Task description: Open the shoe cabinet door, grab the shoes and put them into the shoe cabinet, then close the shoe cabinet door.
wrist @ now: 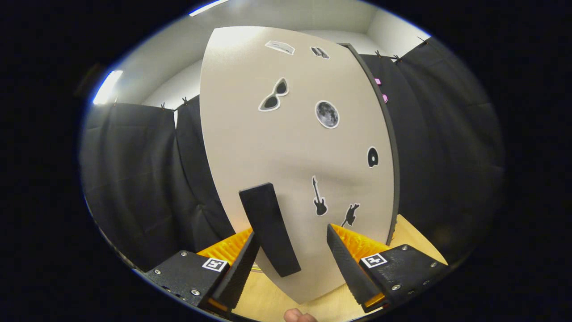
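Just ahead of the wide-apart gripper [292, 250] stands the beige sticker-dotted shoe cabinet door [286, 147], its black bar handle [268, 228] between the fingers, untouched.

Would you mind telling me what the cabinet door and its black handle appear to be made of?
The cabinet door looks like a laminated or painted board: pale beige, matte, flat, with stickers on it and a dark edge band. The handle seems to be matte black plastic or painted wood; I cannot tell which. The gripper has its jaws open on either side of the handle.
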`<action>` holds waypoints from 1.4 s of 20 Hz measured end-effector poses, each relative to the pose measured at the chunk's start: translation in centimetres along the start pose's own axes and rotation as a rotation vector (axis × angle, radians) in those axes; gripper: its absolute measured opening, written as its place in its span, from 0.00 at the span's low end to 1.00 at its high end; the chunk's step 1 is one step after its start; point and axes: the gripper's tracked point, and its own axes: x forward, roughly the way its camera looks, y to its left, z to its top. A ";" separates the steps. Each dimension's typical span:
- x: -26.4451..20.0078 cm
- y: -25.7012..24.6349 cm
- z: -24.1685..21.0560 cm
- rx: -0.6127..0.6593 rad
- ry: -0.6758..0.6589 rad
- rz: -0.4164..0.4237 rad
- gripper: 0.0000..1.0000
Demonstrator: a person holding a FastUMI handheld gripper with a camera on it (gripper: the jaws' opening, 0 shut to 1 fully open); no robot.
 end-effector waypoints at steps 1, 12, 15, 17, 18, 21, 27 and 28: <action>0.7 0.5 0.0 -0.008 -0.006 -0.003 0.93; 3.0 0.7 0.0 -0.022 0.007 -0.070 0.93; 3.4 0.7 0.0 -0.019 0.009 -0.097 0.93; 3.7 0.6 0.1 -0.015 0.007 -0.121 0.93; 3.8 0.4 0.1 -0.011 0.007 -0.130 0.93; 4.1 0.5 -0.1 0.021 0.017 -0.148 0.93; 4.6 0.2 0.1 0.005 0.013 -0.198 0.93; 4.7 0.1 0.1 0.002 0.013 -0.206 0.93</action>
